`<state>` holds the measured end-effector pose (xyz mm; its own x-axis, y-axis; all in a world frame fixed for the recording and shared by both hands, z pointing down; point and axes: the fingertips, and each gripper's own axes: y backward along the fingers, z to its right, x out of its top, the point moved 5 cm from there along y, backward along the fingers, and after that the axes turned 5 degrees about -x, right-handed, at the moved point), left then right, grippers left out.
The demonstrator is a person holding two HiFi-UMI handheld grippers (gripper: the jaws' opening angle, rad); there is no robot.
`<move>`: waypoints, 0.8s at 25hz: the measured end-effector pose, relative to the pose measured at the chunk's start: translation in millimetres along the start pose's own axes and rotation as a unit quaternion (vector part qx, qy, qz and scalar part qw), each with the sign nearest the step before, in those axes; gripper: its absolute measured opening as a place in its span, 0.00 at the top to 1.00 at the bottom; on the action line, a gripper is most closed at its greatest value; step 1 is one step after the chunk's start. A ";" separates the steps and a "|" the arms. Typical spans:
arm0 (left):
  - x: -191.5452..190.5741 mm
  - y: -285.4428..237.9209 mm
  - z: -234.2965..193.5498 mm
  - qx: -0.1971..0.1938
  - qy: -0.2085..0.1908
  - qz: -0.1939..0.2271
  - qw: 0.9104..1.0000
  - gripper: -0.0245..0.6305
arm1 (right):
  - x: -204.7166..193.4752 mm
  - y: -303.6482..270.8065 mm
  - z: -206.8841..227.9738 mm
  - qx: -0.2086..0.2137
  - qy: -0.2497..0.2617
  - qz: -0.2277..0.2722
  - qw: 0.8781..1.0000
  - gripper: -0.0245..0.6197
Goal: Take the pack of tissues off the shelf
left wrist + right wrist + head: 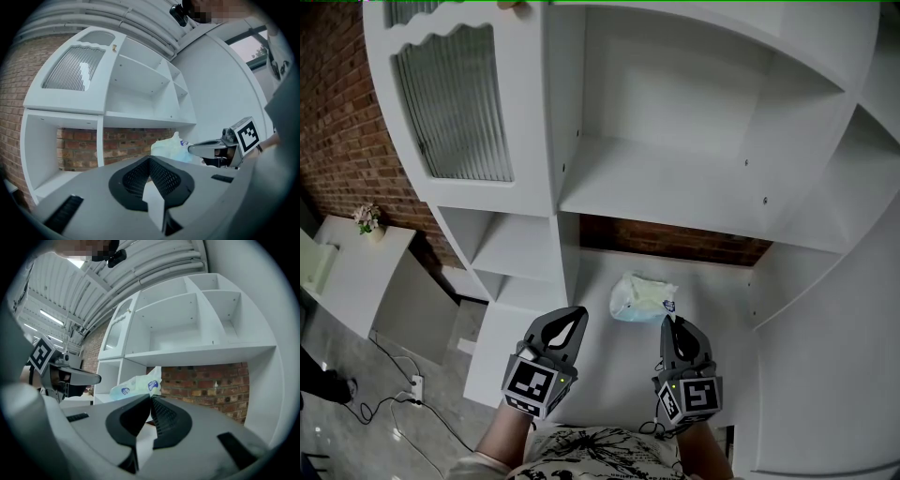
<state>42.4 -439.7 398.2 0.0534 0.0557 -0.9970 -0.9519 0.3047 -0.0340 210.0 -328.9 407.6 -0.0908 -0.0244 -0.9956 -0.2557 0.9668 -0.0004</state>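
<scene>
The pack of tissues, pale green and white plastic with a blue mark, lies on the lower shelf in front of a brick back wall. My left gripper hovers just left of the pack and a little nearer to me, with its jaws shut and nothing in them. To the right, my right gripper sits shut and empty, its tip close to the pack's near right corner. The left gripper view shows the pack beyond the closed tips. In the right gripper view the pack lies behind the closed tips.
Bare white shelves rise above the pack. A ribbed glass cabinet door is at upper left. A white side panel walls the right. At lower left stand a low white table with a small flower pot and floor cables.
</scene>
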 end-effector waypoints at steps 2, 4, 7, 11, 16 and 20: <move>-1.4 -1.6 -0.2 0.001 0.000 -0.002 1.000 0.94 | -0.4 -1.7 0.4 0.002 0.001 -0.001 1.000 0.95; -1.3 -2.6 -0.3 0.000 -0.002 -0.002 1.000 0.94 | -3.0 -3.6 1.2 0.005 -0.002 -0.001 1.000 0.95; 3.0 -3.8 -2.0 -0.001 -0.005 0.003 1.000 0.94 | -0.9 -7.1 1.8 0.006 -0.003 -0.001 1.000 0.95; 6.8 -6.0 -4.2 -0.001 -0.008 0.010 1.000 0.94 | 1.9 -9.3 1.7 0.006 -0.003 0.003 1.000 0.95; 7.5 -11.4 -5.5 -0.004 -0.006 0.014 1.000 0.94 | 1.9 -13.0 5.0 0.003 -0.005 0.000 1.000 0.95; 6.7 -12.0 -5.6 -0.003 -0.004 0.014 1.000 0.94 | -0.9 -12.4 5.3 0.001 -0.007 -0.004 1.000 0.95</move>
<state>52.5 -448.3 391.6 0.0291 0.0711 -0.9970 -0.9548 0.2973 -0.0067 218.4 -339.6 407.9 -0.0753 -0.0288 -0.9967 -0.2546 0.9670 -0.0087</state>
